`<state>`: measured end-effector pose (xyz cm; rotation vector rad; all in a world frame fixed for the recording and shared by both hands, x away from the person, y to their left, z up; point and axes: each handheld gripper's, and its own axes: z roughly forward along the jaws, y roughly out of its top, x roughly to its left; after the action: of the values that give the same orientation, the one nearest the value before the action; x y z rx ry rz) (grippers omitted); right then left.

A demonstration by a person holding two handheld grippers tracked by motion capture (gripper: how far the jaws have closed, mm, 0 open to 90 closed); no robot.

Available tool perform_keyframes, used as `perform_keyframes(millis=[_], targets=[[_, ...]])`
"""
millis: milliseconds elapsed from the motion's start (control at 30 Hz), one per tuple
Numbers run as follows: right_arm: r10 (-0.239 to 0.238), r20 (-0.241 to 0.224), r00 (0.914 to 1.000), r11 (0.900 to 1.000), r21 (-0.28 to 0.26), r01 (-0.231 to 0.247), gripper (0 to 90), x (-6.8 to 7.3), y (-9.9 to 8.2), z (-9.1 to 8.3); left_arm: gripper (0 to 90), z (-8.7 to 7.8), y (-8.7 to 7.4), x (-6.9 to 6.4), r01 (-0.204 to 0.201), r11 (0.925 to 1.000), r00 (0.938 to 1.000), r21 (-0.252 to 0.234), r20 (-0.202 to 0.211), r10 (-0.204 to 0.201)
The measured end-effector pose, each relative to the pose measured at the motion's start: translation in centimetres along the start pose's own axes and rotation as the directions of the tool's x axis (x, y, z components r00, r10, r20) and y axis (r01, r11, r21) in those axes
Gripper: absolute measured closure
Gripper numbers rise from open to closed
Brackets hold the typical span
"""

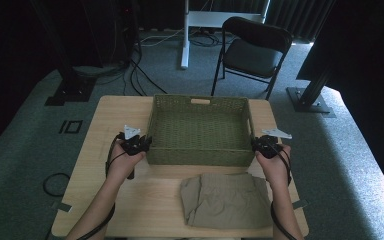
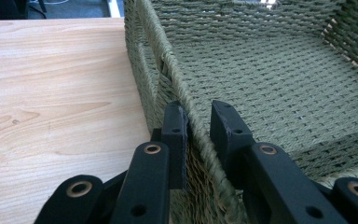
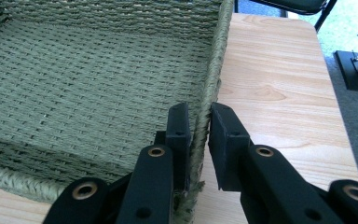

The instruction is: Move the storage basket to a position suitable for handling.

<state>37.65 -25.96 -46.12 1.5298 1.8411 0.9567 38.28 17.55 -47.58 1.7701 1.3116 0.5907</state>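
A green woven basket (image 1: 200, 156) stands empty on the far half of the wooden table (image 1: 114, 114). My left gripper (image 1: 146, 143) is at the basket's left wall near its front corner. In the left gripper view the jaws straddle the basket rim (image 2: 177, 79), and the left gripper (image 2: 198, 126) is shut on it. My right gripper (image 1: 254, 144) is at the right wall. In the right gripper view, the right gripper (image 3: 198, 126) is closed on the basket wall (image 3: 209, 70), one jaw inside and one outside. A folded khaki garment (image 1: 225, 200) lies in front of the basket.
A black folding chair (image 1: 252, 52) and a white desk leg (image 1: 184, 35) stand on the carpet beyond the table. Cables (image 1: 130, 75) run across the floor at the back left. A black stand base (image 1: 307, 100) is at the right.
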Motion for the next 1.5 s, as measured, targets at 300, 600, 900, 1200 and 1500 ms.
perform_keyframes(millis=[300, 600, 900, 1200, 1500], targets=[[0.018, 0.033, 0.9993, 0.9998, 0.002, -0.018, 78.9, -1.7, -0.1, -0.2, 77.8, 1.4, 0.6, -1.8, -0.001, 1.0, 1.0, -0.001, 0.01, 0.001], [0.038, 0.043, 0.9984, 0.9992, 0.008, -0.039, 79.3, -3.6, -0.3, -0.5, 77.8, 2.3, 1.0, -3.4, -0.004, 1.0, 0.9997, 0.003, 0.023, 0.004], [0.037, 0.061, 0.9974, 0.9992, 0.014, -0.038, 79.5, -4.7, -0.3, -0.7, 77.8, 2.9, 1.3, -4.4, -0.006, 1.0, 0.9995, 0.006, 0.03, 0.006], [0.052, 0.061, 0.9968, 0.9986, 0.009, -0.053, 79.8, -5.6, -0.4, -0.8, 77.7, 3.1, 1.4, -5.1, -0.006, 0.9999, 0.9995, 0.011, 0.033, 0.005], [0.06, 0.046, 0.9971, 0.9981, 0.006, -0.061, 79.4, -5.8, -0.5, -0.8, 76.8, 3.1, 1.4, -4.9, -0.006, 0.9999, 0.9988, 0.012, 0.049, 0.005]])
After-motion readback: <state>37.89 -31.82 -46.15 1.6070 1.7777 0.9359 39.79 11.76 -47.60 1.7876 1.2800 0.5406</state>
